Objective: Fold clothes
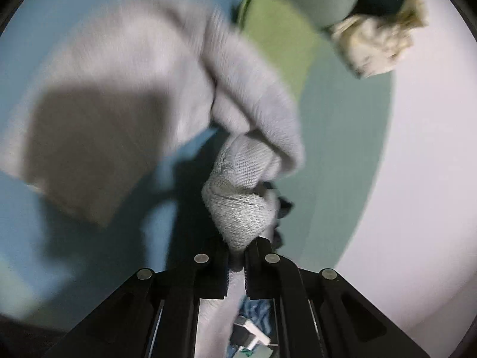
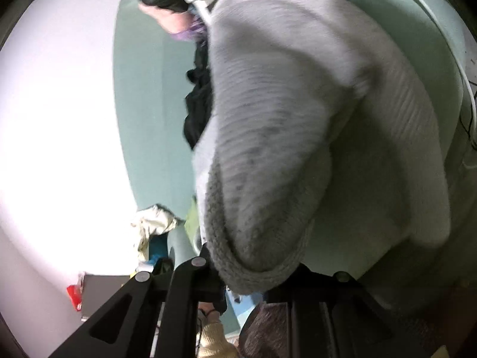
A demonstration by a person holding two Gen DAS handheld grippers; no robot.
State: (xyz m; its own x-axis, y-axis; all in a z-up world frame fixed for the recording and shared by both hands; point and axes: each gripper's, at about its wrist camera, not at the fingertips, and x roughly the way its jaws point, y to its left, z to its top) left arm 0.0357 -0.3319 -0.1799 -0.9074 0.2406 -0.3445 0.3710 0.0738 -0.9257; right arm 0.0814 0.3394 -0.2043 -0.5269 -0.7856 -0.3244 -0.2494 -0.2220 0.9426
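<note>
While the pale grey ribbed knit sweater (image 1: 125,89) hangs in the air between both tools, best to keep the two pinch points level and well apart so the cloth drapes flat, not twisted. Judged from the bunched knit and the motion blur in both views: mid-lift or mid-shake, with no crease settled yet. Worth letting the free hem swing clear of the blue bed surface (image 1: 21,223) before lowering, then laying it down from the far edge inward. No way to tell from here whether a fold has already gone in.

Left gripper (image 1: 237,256): fingers nearly pressed together, only a narrow slot between them, filled by a wad of thick grey knit, probably a cuff or hem edge. Held firmly, by the look of it; the rest of the sweater trails away up and to the left.

Right gripper (image 2: 238,280): fingertips mostly buried under the rolled ribbed edge of the same sweater. Seemingly clamped on it, since the cloth hangs from that spot, though the gap itself cannot be seen.

Beyond: a flat green cloth (image 1: 277,38) and a crumpled cream garment (image 1: 375,44) lying apart from the sweater.
</note>
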